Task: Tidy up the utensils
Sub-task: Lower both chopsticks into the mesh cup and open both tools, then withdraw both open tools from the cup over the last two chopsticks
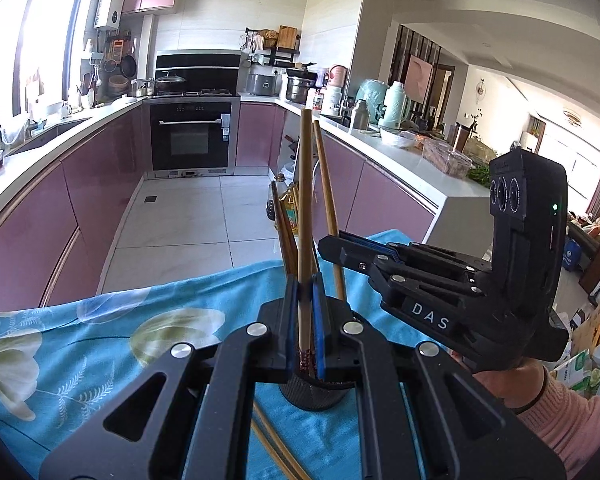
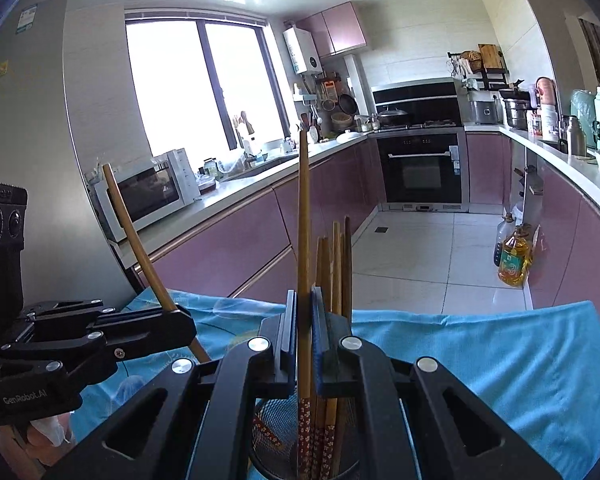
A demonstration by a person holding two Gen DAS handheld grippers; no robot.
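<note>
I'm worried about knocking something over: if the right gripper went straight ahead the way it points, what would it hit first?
Most likely the bundle of chopsticks standing in the mesh holder, just beyond the fingertips of the right gripper, though depth is unclear.

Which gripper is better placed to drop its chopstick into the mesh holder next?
Right. The right gripper holds the right chopstick upright, its patterned tip already inside the mesh holder among the others. The left gripper holds the left chopstick tilted, apparently beside the holder.
</note>
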